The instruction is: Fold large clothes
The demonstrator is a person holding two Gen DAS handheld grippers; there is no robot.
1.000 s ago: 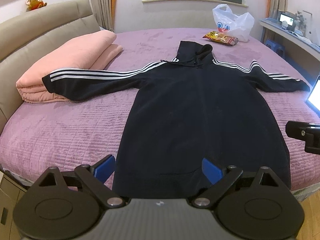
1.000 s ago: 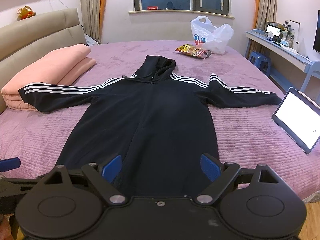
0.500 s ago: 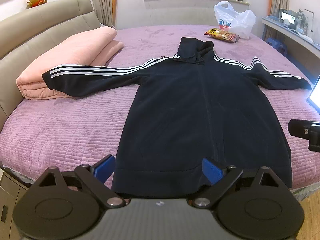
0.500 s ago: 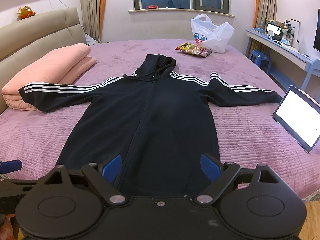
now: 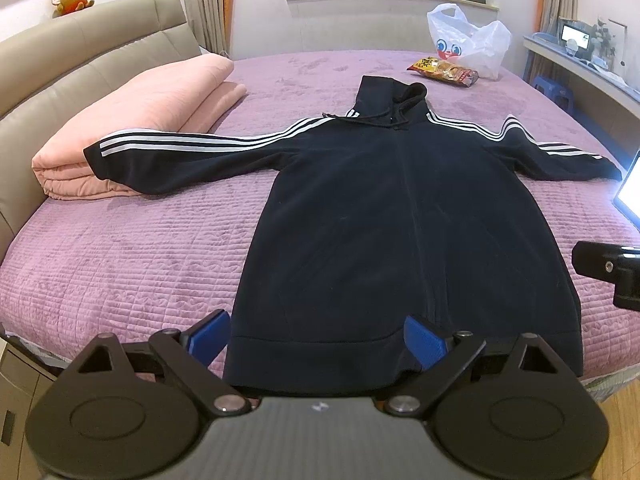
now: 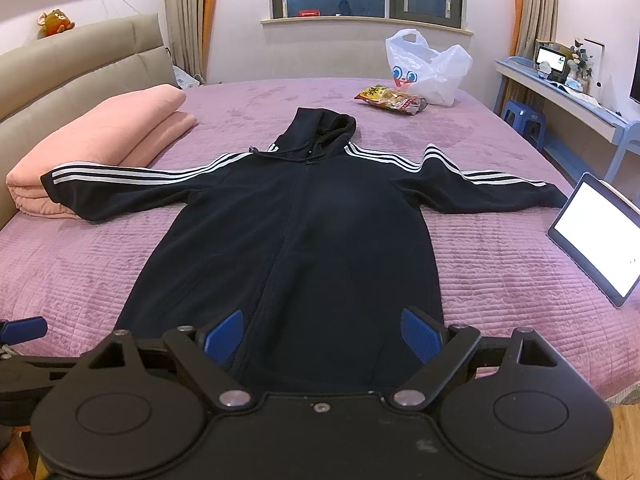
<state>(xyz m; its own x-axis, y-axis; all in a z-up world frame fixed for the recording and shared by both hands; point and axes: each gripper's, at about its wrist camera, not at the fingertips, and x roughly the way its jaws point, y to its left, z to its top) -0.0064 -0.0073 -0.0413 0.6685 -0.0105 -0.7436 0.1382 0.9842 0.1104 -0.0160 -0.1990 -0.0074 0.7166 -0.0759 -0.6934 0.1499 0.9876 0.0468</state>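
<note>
- Clearly, in the left wrist view the hoodie (image 5: 400,216) lies flat on the purple bed (image 5: 120,264), filling the middle of the frame. Its long axis runs from the hem at bottom centre up to the hood at top centre.
- The left gripper (image 5: 318,340) hangs at the hem with its jaws spread wide and empty. The hem's left corner sits just inside the left blue pad, so this gripper looks nearer to that corner.
- Counted here: 1 hoodie, 2 sleeves out sideways, 1 folded pink blanket (image 5: 132,128) at middle left with 1 sleeve cuff resting on it, 1 plastic bag (image 5: 468,40) and 1 snack packet (image 5: 442,72) at upper right.
- In the right wrist view the same hoodie (image 6: 296,240) points straight away from the right gripper (image 6: 322,334), whose jaws are also spread with nothing between them. It looks nearer to the hem's right side.
- Counted here: 1 tablet (image 6: 596,236) at middle right, just beyond the right cuff; 1 blanket, 1 bag, 1 packet.
</note>
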